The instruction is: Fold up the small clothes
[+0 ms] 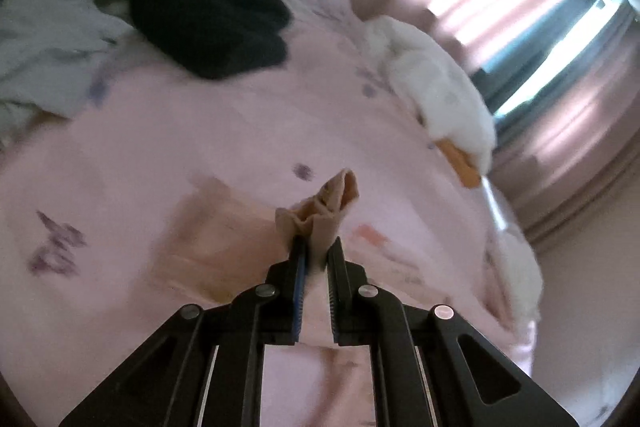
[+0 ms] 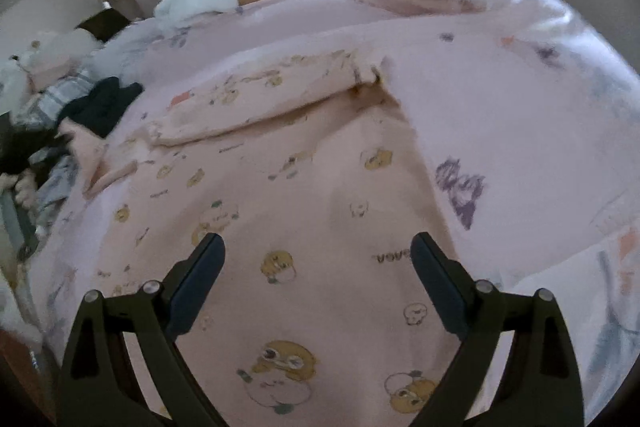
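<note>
So right now my left gripper (image 1: 317, 254) has its fingers pinched on a bunched-up edge of the peach garment (image 1: 320, 215), lifted a bit off the bed (image 1: 160, 155). The rest of it trails down blurry to the left of the fingers, so I can't tell how much is off the sheet. My right gripper (image 2: 318, 259) has its fingers spread wide with nothing between them, hanging over the printed pink garment (image 2: 280, 195) that's laid out flat on the bed, with one part (image 2: 256, 99) already turned over across the far end.

My read is I'm mid-carry with the peach piece. To do this well, I'd keep the pinch firm and move slowly so the fabric doesn't twist. Then lay it down flat before letting go, well apart from the black clothes (image 1: 204, 7) and the white plush duck (image 1: 440, 95). The free right side could catch the opposite corner so the edge comes down straight. Main risk, I think, is the bunched grip leaving a wrinkled fold.
</note>
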Demonstrator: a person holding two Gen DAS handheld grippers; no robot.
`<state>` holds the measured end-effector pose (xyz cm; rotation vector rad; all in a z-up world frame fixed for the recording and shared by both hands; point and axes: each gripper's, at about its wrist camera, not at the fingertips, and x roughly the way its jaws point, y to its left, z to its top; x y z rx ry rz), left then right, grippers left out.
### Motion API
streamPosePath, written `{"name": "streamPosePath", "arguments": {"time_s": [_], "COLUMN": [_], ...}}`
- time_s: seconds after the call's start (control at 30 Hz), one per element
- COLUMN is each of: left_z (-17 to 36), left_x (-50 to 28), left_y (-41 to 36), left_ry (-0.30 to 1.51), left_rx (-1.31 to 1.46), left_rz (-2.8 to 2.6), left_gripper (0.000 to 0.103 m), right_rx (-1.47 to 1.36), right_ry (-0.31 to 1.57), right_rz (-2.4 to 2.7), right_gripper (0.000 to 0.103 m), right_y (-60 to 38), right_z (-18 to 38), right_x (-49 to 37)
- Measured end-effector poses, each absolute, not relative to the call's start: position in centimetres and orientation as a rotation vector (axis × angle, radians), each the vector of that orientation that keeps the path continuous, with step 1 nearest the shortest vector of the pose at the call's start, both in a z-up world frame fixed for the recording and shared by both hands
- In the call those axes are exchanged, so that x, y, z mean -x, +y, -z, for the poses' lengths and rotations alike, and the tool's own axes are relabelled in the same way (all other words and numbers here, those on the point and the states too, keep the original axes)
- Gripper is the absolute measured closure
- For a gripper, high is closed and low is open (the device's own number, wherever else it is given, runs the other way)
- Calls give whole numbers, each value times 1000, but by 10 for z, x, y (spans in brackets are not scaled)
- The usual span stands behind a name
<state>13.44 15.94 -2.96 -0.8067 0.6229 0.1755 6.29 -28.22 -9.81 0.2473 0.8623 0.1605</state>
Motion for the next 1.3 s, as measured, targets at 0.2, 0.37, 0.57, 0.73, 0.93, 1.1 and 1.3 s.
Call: {"name": "streamPosePath", "arguments": {"time_s": [0.2, 0.37, 0.57, 0.73, 0.93, 1.1, 1.3], "left_z": [-1, -10, 9, 34, 44, 60, 94], "left_x": [-159, -176, -193, -189, -180, -182, -199], "left_y": [99, 54, 13, 38, 60, 31, 11], "left_ry": [609, 619, 682, 750, 764, 751, 803], "left_rx": [653, 639, 511, 398, 428, 136, -59], "left_rz": [-102, -16, -4, -106, -100, -123, -157], "left_gripper": [95, 95, 95, 70, 31, 30, 30], "right_rx": [-343, -359, -369, -415, -433, -445, -428], "right_ry": [854, 854, 884, 876, 873, 866, 865], "right_rz": [-210, -258, -302, -311, -335, -334, -342], "right_gripper": [25, 59, 66, 63, 51, 44, 40], "right_y": [-300, -301, -312, -315, -312, -309, -307], "right_z": [104, 108, 118, 123, 124, 125, 125], "right_x": [-64, -65, -72, -74, -75, -77, -78]}}
